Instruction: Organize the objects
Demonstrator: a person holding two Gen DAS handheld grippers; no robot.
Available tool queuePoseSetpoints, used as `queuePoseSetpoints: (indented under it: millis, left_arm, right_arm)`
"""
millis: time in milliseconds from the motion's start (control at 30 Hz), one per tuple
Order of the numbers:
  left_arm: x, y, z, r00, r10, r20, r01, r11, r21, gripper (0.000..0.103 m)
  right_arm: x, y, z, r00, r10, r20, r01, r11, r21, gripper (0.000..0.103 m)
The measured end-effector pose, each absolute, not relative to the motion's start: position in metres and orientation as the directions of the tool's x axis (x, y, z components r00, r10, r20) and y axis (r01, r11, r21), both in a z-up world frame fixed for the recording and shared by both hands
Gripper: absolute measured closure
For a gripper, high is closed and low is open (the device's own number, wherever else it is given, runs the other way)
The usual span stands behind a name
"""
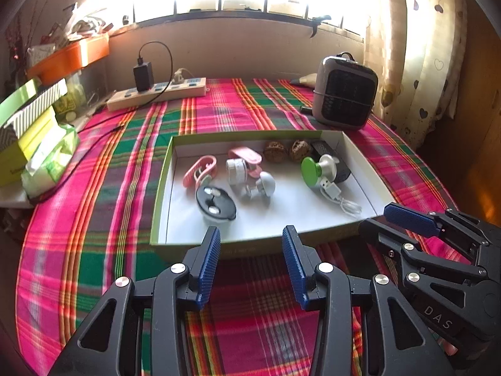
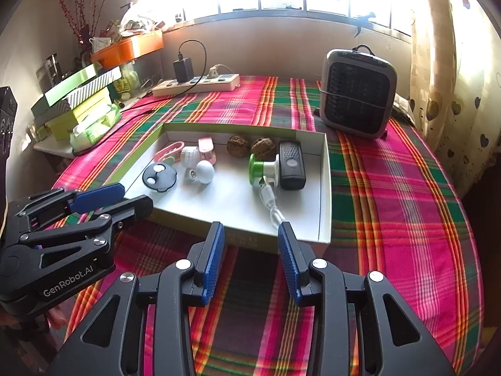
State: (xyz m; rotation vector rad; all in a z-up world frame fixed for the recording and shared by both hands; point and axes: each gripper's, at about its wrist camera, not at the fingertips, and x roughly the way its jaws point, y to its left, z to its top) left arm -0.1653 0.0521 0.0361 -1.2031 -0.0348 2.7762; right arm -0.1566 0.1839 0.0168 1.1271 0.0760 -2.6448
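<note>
A shallow white box [image 1: 360,159] [image 2: 325,181] with green sides lies on the plaid table. In it lie a pink clip [image 1: 200,170], a white tape roll [image 1: 237,170], a black round lid [image 1: 216,204] [image 2: 159,177], a white knob [image 1: 266,185] [image 2: 205,171], two walnuts [image 1: 275,151] [image 2: 238,145], a green-and-white plug [image 1: 313,169] [image 2: 261,169], a black device [image 2: 291,164] and a white USB cable [image 1: 339,195] [image 2: 271,202]. My left gripper [image 1: 251,238] and right gripper [image 2: 251,235] are both open and empty, just short of the box's near edge.
A grey fan heater [image 1: 346,89] [image 2: 357,92] stands behind the box to the right. A power strip [image 1: 156,92] [image 2: 197,83] with a black charger lies at the back. Stacked boxes and a tissue pack [image 1: 47,156] sit at the left edge.
</note>
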Motion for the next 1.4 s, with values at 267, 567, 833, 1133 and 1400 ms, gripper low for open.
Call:
queuePoseSetpoints:
  millis: [267, 567, 833, 1133, 1400]
  left_arm:
    - [-0.142, 0.05, 0.024, -0.661, 0.109, -0.743, -0.098, -0.993, -0.06, 0.063]
    - [-0.125, 0.046, 0.013, -0.654, 0.084, -0.752, -0.065, -0.996, -0.055, 0.063]
    - [-0.114, 0.05, 0.002, -0.64, 0.075, -0.765, -0.06, -0.997, -0.048, 0.063]
    - [-0.108, 0.058, -0.002, -0.642, 0.035, -0.766, -0.047, -0.999, -0.006, 0.063]
    - [-0.107, 0.056, -0.002, -0.647, 0.037, -0.762, -0.027, -0.999, -0.025, 0.063]
  right_arm:
    - [-0.137, 0.178, 0.002, -0.639, -0.223, -0.736, 0.272, -0.961, 0.055, 0.065]
    - [-0.12, 0.178, -0.01, -0.625, -0.205, -0.753, 0.257, -0.965, 0.05, 0.065]
    - [-0.106, 0.18, -0.018, -0.615, -0.19, -0.765, 0.246, -0.968, 0.043, 0.054]
    - [-0.1, 0.178, -0.022, -0.645, -0.147, -0.75, 0.222, -0.975, -0.001, 0.052]
    - [-0.101, 0.18, -0.022, -0.646, -0.142, -0.75, 0.208, -0.978, 0.006, 0.05]
